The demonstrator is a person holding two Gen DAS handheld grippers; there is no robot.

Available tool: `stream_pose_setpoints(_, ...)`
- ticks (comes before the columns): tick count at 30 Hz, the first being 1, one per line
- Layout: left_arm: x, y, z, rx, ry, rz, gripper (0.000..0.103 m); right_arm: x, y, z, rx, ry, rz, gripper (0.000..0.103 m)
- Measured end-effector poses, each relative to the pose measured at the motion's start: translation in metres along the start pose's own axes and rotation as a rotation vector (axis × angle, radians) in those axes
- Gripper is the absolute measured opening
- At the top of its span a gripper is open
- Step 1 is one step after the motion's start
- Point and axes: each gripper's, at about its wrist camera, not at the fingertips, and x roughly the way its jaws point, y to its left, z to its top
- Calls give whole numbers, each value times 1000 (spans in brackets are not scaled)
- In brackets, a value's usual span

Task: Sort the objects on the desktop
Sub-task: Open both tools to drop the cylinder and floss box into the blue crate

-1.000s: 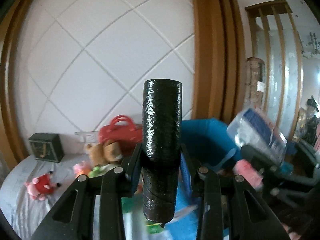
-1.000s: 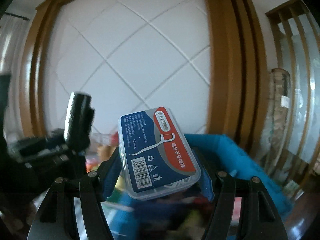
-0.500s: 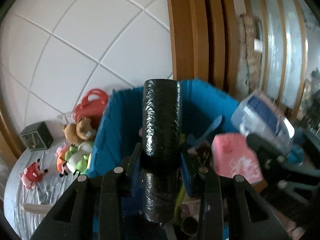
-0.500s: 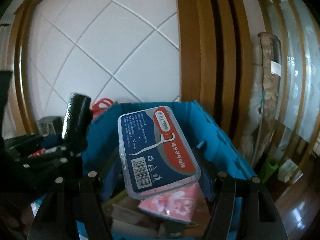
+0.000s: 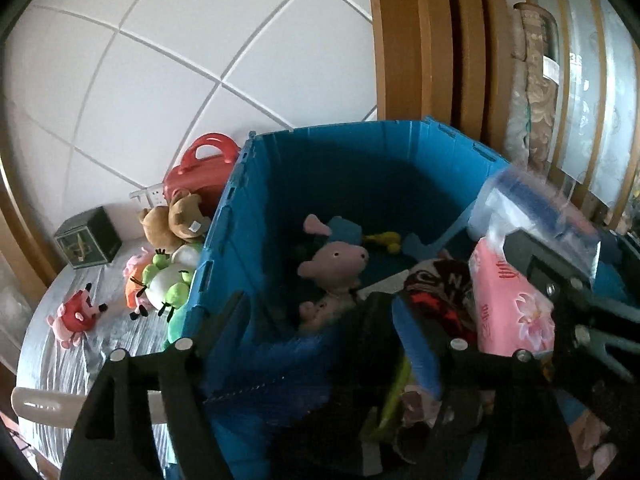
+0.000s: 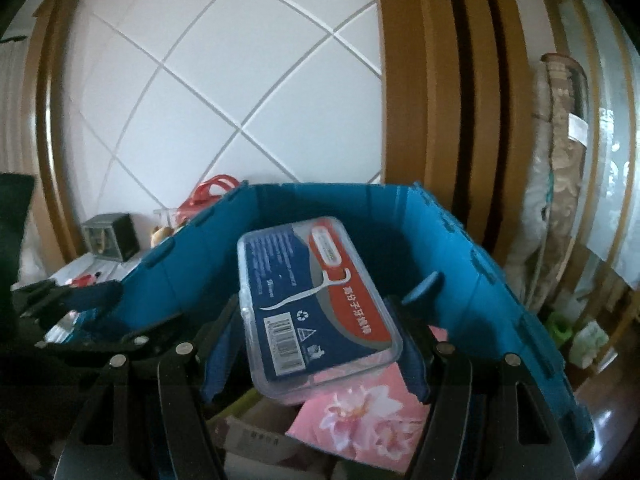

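Left wrist view: the left gripper [image 5: 316, 312] hung over the near edge of the blue crate [image 5: 360, 168], its jaws opening. I saw nothing gripped between its pads; a dark blurred mass sat low between the fingers, inside the crate, and I could not tell what it was. A pink plush [image 5: 336, 264] lay in the middle of the crate, with a pink tissue pack [image 5: 512, 304] towards its right side. Outside the crate's left wall I noted a brown bear [image 5: 176, 216], a green toy [image 5: 168, 284] and a red case [image 5: 200, 164].

Right wrist view: the right gripper [image 6: 316, 308] was over the crate's near side, pointing towards its far wall. The floss-pick box [image 6: 320, 292], clear with a blue and red label, sat tilted between its pads, held clear of the crate's contents, though the jaws were easing apart. The tissue pack lay in the crate directly beneath the box.
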Motion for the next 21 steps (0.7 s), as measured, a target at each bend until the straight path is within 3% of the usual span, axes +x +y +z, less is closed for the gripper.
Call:
stream_pose_setpoints(1, 1, 2, 0, -3, 4, -2, 73, 0, 0, 1, 2, -2, -1, 75)
stream_pose_setpoints(2, 1, 3, 0, -4, 7, -4, 73, 1, -2, 2, 4, -3, -4, 88)
stream_pose_setpoints(4, 1, 6, -1, -15, 18, -12, 73, 2, -5, 3, 8, -7, -19, 103)
stream_pose_setpoints(8, -6, 11, -4, -55, 26, -57, 73, -5, -7, 5, 13, 0, -50, 103)
stream_pose_setpoints(21, -37, 7, -27, -34, 16, -140, 75, -47, -31, -27, 73, 38, -67, 103)
